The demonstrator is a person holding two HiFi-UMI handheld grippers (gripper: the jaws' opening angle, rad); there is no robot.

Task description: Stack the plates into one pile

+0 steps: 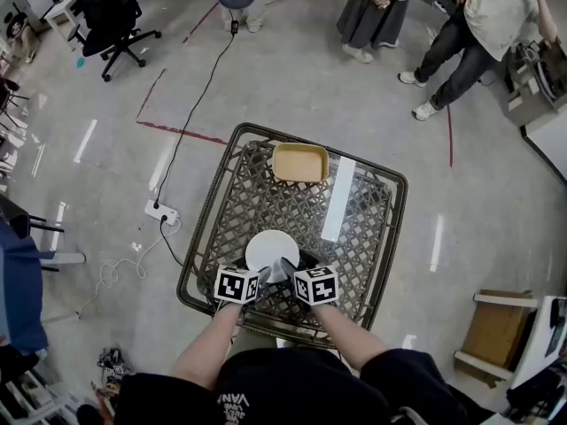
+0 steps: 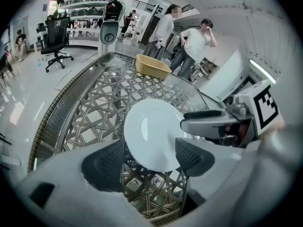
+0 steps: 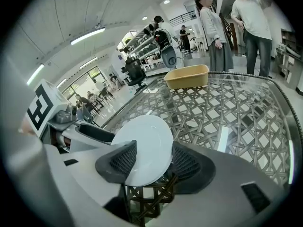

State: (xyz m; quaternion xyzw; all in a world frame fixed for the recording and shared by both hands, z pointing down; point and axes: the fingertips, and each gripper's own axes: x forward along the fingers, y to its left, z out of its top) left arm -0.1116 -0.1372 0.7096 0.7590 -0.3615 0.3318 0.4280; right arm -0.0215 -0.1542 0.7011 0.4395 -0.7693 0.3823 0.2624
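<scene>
item: one white plate (image 1: 270,249) near on the table (image 1: 205,228), straddled by my left gripper (image 2: 149,160) and right gripper (image 3: 154,162), jaws wide, unclamped; yellow dish (image 1: 300,162) far, unstacked.

your plate (image 1: 270,251) looks like glazed white ceramic, smooth and glossy, with soft highlights across it. the table (image 1: 359,246) under it is a clear, shiny glass sheet over a dark woven wicker lattice with a ribbed woven rim. at the table's far edge, the tray (image 1: 299,162) looks like matt yellow plastic. your left gripper (image 2: 150,155) and right gripper (image 3: 154,162) have smooth matt grey plastic bodies and black ribbed pads (image 3: 118,161) that look rubbery. the floor (image 1: 292,60) is polished grey and mirrors the lights.
</scene>
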